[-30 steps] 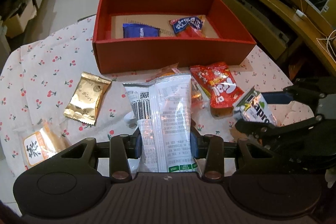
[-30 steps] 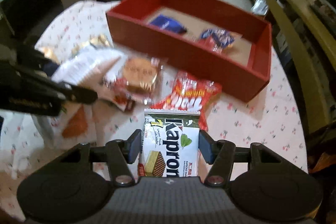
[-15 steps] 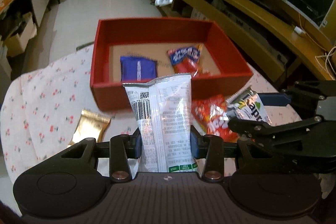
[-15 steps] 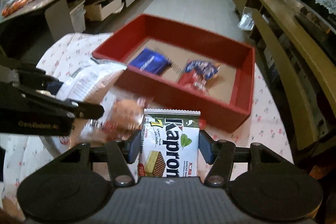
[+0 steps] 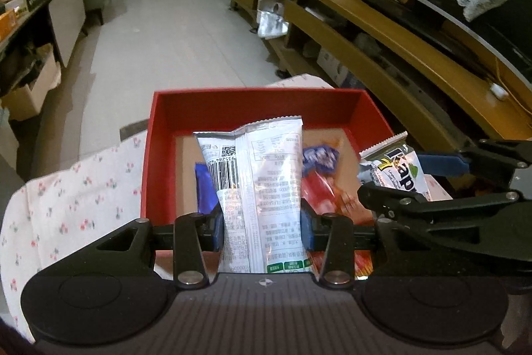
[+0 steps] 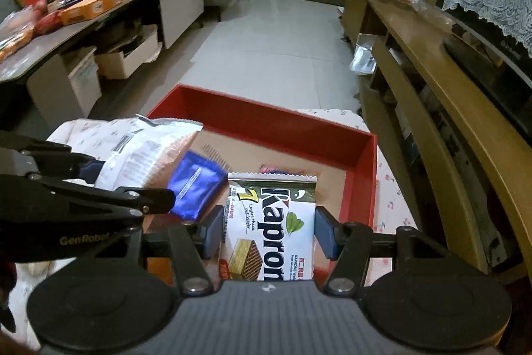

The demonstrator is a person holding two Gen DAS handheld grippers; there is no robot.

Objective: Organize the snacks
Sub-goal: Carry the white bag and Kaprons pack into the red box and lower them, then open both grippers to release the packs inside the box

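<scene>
My left gripper (image 5: 262, 232) is shut on a white snack packet (image 5: 259, 182) and holds it over the near part of the red box (image 5: 252, 103). My right gripper (image 6: 267, 232) is shut on a Kapron wafer packet (image 6: 276, 222) and holds it over the same red box (image 6: 282, 122), to the right of the left one. In the box lie a blue packet (image 6: 194, 188) and a red and blue packet (image 5: 321, 162). The wafer packet also shows in the left wrist view (image 5: 395, 170), and the white packet in the right wrist view (image 6: 146, 148).
The box stands on a cherry-print tablecloth (image 5: 76, 188). A long wooden shelf unit (image 5: 415, 55) runs along the right. A cluttered counter (image 6: 83, 5) with boxes under it stands at the left. Tiled floor (image 5: 159, 32) lies beyond the table.
Both grippers have risen and moved forward from the loose snacks on the cloth to over the red box, each still holding its packet.
</scene>
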